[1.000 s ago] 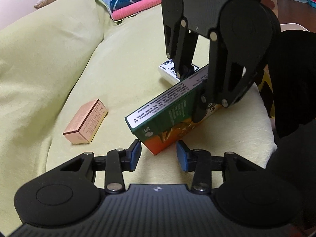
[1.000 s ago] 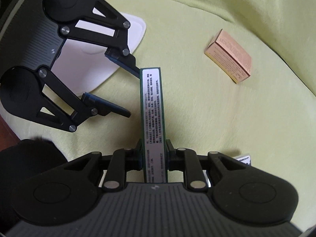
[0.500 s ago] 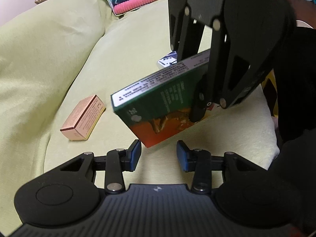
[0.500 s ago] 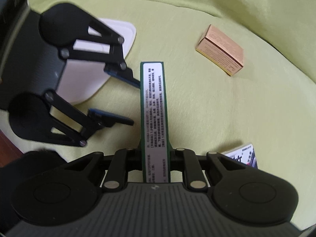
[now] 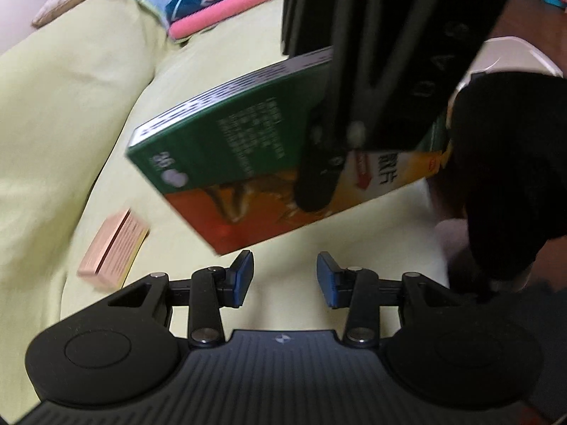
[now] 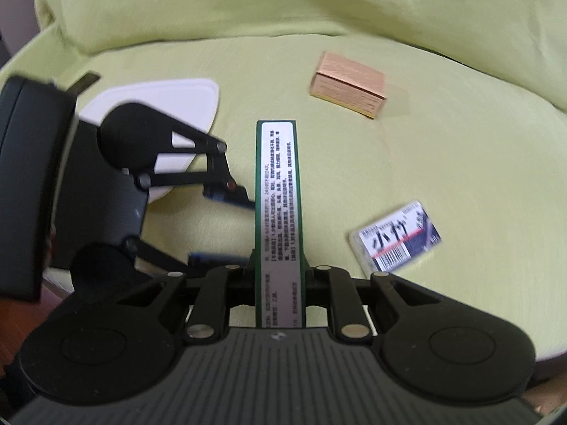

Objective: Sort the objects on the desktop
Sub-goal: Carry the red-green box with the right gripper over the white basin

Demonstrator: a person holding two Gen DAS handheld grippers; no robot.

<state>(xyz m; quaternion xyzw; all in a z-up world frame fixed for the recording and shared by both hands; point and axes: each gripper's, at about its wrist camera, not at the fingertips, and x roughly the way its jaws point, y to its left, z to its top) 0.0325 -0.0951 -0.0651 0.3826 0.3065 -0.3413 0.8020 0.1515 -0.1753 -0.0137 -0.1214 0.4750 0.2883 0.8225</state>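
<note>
My right tongs [image 6: 280,276] are clamped on the green box [image 6: 278,212], pinching its two broad faces so that the narrow white label edge runs straight out from between the fingers. The box is off the yellow-green cushion [image 6: 443,177], held in the air and tilted, with nothing else touching it. From the left wrist view the same green box [image 5: 226,152] fills the middle, its green and orange face turned to the camera, blurred, with the right tongs [image 5: 319,184] gripping it from above.

My left tongs [image 5: 285,274] are spread apart and hold nothing; their blue pads sit just under the lower corner of the green box without touching it. In the right wrist view the left tongs [image 6: 219,226] lie left of the green box, one pad just beside its edge.

Beyond the green box, to its right, a small pink carton [image 6: 349,88] lies flat on the cushion. Nearer and right of the green box lies a white and blue packet [image 6: 397,237] with a barcode. Left of the green box, behind the left tongs, is a white tray [image 6: 163,99]. Far beyond the green box in the left wrist view lies a folded pile of pink and blue cloth [image 5: 219,7].
</note>
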